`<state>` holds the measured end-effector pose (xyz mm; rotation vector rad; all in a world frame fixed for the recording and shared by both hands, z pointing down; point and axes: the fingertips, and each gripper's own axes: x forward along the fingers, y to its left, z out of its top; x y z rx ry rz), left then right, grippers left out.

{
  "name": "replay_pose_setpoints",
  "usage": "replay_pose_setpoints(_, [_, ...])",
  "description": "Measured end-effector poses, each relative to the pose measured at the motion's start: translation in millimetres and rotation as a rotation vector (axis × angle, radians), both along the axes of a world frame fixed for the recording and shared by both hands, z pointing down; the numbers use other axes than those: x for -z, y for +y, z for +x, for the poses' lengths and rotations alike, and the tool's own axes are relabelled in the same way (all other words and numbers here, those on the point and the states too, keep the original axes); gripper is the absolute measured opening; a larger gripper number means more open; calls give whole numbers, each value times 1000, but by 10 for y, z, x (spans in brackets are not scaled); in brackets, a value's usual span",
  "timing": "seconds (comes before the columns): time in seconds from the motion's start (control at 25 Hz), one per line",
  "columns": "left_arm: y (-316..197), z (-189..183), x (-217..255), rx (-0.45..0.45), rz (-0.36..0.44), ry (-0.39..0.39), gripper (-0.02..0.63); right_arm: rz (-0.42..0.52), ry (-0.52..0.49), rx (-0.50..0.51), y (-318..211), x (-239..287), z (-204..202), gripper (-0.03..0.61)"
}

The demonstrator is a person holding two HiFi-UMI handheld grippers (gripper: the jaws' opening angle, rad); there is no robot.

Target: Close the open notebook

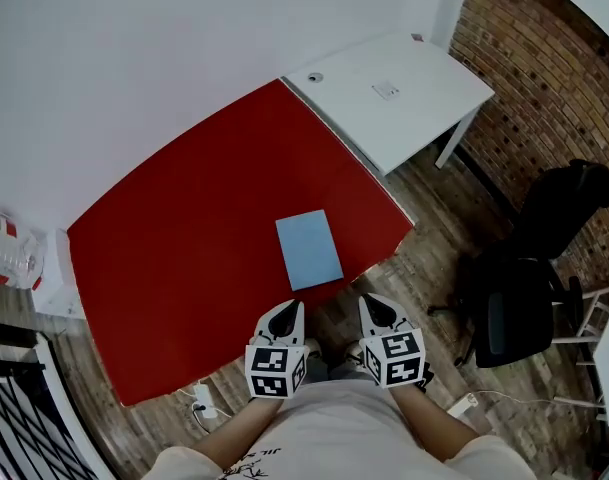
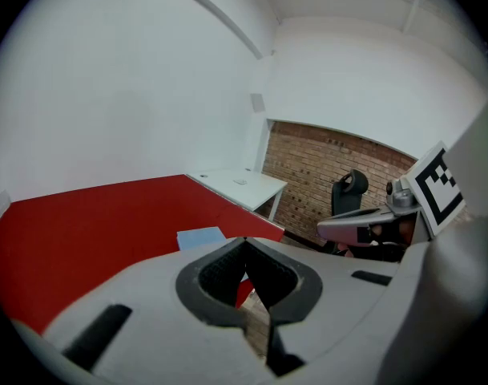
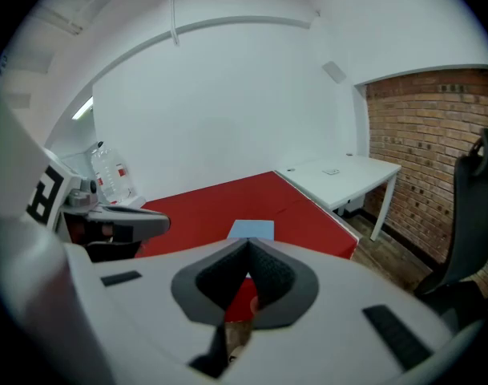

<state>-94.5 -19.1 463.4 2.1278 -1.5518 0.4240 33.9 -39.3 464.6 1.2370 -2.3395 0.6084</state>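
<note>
Notebook (image 1: 309, 250), blue and already closed, lies flat on the red table (image 1: 174, 268) near its front edge, just ahead of both grippers. Left gripper (image 1: 287, 310) and right gripper (image 1: 376, 304) are side by side close to the person's body, off the table. Each has its jaws pressed together at the tips with nothing between them. A white desk (image 1: 394, 93) adjoins the table's far side.

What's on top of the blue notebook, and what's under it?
Nothing lies on the blue notebook; it is shut and its top is bare. Under it is the red table, near the front edge. Its pages are covered.
</note>
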Motion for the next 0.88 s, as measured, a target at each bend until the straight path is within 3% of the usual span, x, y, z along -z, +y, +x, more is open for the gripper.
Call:
replay_pose_setpoints(0.56, [70,394,114,-78,57,-32,6,56,58,30,165,30,60,6])
replay_pose_setpoints(0.88, [94,378,154,-80,64,-37,6,65,61,19,175,71,66,5])
